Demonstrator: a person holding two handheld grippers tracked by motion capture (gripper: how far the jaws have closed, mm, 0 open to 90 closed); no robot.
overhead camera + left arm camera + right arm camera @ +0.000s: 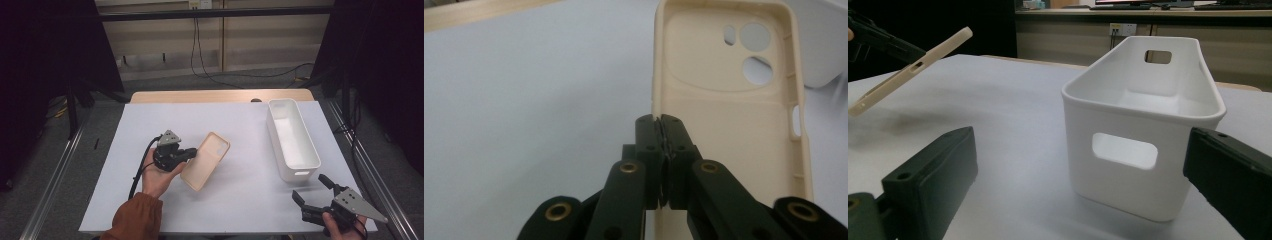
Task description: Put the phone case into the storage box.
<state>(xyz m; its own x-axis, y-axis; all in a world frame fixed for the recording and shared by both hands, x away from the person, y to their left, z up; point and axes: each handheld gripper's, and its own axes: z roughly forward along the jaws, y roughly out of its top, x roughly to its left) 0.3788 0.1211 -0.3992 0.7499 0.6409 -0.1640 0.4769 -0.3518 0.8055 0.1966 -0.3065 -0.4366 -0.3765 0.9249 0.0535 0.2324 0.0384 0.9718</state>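
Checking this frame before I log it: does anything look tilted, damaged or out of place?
Nothing looks damaged. The beige phone case hangs tilted above the table, pinched at one edge by the left claw. The white bin stands upright and empty.

My left gripper (191, 152) has its jaws clamped on the side wall of the phone case (206, 160), which extends ahead of them, clear of the table (240, 125). The bin (1143, 125) stands ahead of my right gripper (312, 190), between its parted jaws
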